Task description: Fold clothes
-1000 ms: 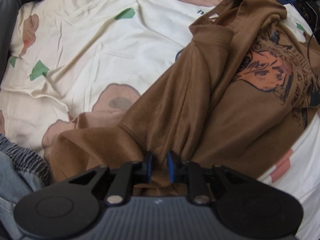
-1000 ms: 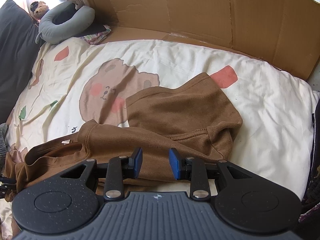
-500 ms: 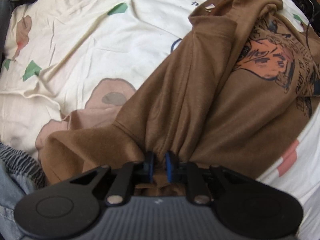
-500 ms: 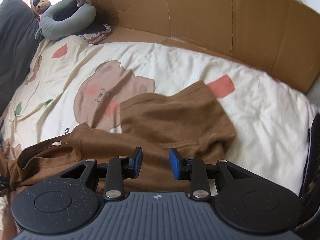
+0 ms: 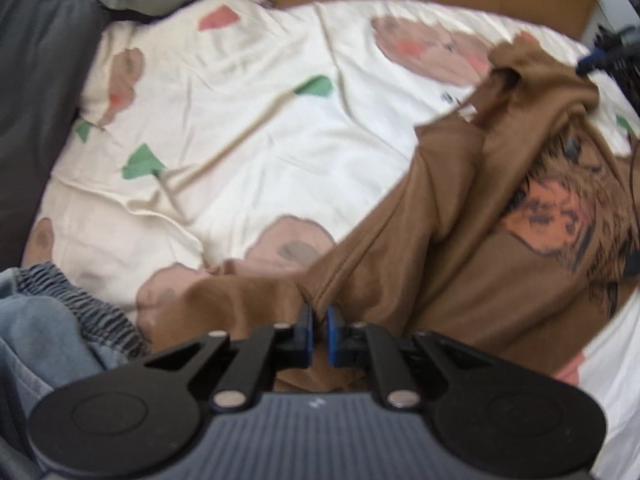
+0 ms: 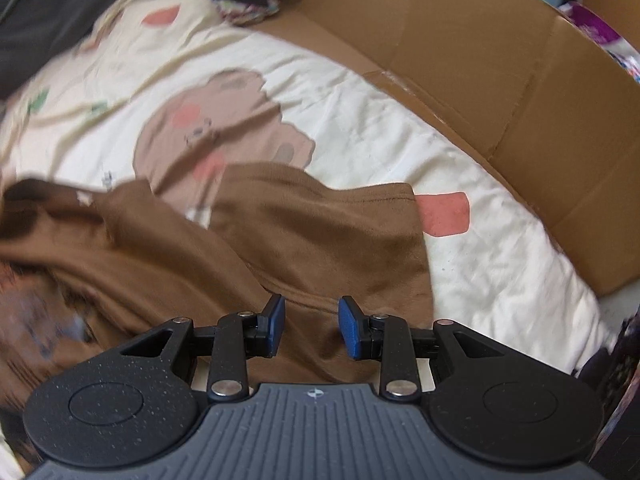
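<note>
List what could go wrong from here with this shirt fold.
The left gripper pinches only a bunched ridge of the brown shirt, so fabric may slip free. The right gripper is open over the sleeve, leaving that side unheld; pulling could drag it crooked.

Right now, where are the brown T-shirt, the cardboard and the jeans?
brown T-shirt [image 5: 460, 280], left wrist view, its body.
cardboard [image 6: 500, 60], right wrist view, its inner wall.
jeans [image 5: 44, 332], left wrist view, blue denim.

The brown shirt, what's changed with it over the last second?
The left gripper keeps its pinch on the brown shirt and has dragged the bunched fabric along the bedsheet; both views swung and blurred. The right gripper stays open over the sleeve, gripping nothing.
</note>
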`<state>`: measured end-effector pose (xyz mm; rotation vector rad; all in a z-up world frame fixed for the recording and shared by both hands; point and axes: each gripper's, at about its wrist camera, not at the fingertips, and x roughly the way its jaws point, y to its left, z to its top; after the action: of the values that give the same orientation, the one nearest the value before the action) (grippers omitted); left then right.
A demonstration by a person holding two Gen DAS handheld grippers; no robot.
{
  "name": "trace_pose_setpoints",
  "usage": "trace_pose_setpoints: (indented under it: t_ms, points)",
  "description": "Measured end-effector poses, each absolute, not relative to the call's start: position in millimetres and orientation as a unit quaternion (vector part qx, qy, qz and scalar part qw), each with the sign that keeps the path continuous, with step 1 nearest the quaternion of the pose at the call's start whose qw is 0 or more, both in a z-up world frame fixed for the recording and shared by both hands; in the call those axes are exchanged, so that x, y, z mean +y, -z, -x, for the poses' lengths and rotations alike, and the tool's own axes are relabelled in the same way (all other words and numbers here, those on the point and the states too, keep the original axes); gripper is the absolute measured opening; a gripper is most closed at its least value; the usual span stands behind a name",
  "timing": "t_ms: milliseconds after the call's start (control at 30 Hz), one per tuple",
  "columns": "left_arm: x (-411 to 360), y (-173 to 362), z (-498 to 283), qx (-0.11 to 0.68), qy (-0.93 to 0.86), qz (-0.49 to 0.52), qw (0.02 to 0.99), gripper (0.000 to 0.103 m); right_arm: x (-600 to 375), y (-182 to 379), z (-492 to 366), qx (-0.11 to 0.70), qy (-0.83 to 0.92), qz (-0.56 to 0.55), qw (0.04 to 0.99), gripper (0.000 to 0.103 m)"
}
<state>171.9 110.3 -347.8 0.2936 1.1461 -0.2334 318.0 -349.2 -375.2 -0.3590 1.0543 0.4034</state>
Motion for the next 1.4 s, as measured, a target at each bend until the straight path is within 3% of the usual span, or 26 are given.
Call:
trace_pose_setpoints:
  t_ms: [667, 867, 967, 1000, 1033, 1400]
  points:
    - [118.2, 338.3, -174.7, 0.507, 0.085, -0.121, 0.849, 0.007, -317.3, 395.5, -330.0, 0.478, -0.359, 0.456, 0.659, 0.035]
    - [118.8, 338.6, -174.7, 0.505, 0.084, -0.12, 0.851, 0.007, -309.0, 399.0, -329.9, 0.468, -0.39, 0.496, 0.619, 0.033]
    - [118.9, 338.3, -174.7, 0.503, 0.083, -0.122, 0.851, 0.006, -303.7, 405.3, -330.3, 0.463, -0.403, 0.518, 0.596, 0.025]
    - [119.3, 337.8, -174.7, 0.503, 0.082, -0.124, 0.852, 0.006, -302.7, 406.2, -330.7, 0.462, -0.405, 0.521, 0.593, 0.013]
    - [119.9, 337.0, -174.7, 0.502, 0.08, -0.125, 0.852, 0.006, -301.9, 407.0, -331.3, 0.461, -0.406, 0.523, 0.591, 0.008]
    - [144.5, 316.7, -192.2, 0.457, 0.024, -0.134, 0.879, 0.005, -313.9, 352.7, -346.3, 0.426, -0.358, 0.463, 0.69, 0.006]
